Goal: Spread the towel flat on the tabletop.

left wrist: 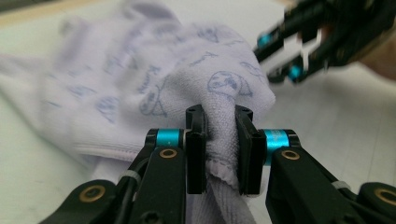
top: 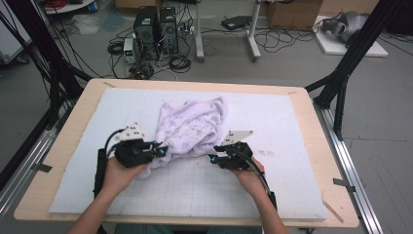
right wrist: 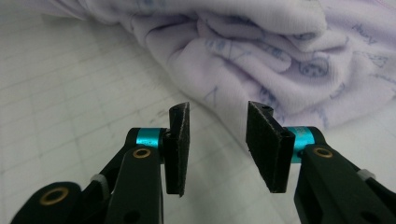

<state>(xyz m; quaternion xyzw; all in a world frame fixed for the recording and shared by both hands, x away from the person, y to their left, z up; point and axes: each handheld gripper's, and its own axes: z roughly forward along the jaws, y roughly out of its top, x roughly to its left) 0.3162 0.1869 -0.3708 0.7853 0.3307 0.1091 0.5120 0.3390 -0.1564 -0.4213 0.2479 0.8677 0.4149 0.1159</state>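
A crumpled pale lilac cloth (top: 191,127) with a faint blue print lies bunched in the middle of the table. My left gripper (top: 160,149) is at the cloth's near left edge, shut on a hemmed fold of the cloth (left wrist: 219,140). My right gripper (top: 214,157) sits at the cloth's near right edge. In the right gripper view the right gripper (right wrist: 217,133) stands open, with nothing between its pads (right wrist: 266,140), and the cloth (right wrist: 261,60) lies just beyond the tips. The right gripper (left wrist: 299,49) also appears blurred at the upper right of the left gripper view.
A white gridded mat (top: 272,190) covers the wooden table (top: 73,126). Black frame posts (top: 341,83) stand at both far corners. Computers and cables (top: 156,34) sit on the floor beyond the table.
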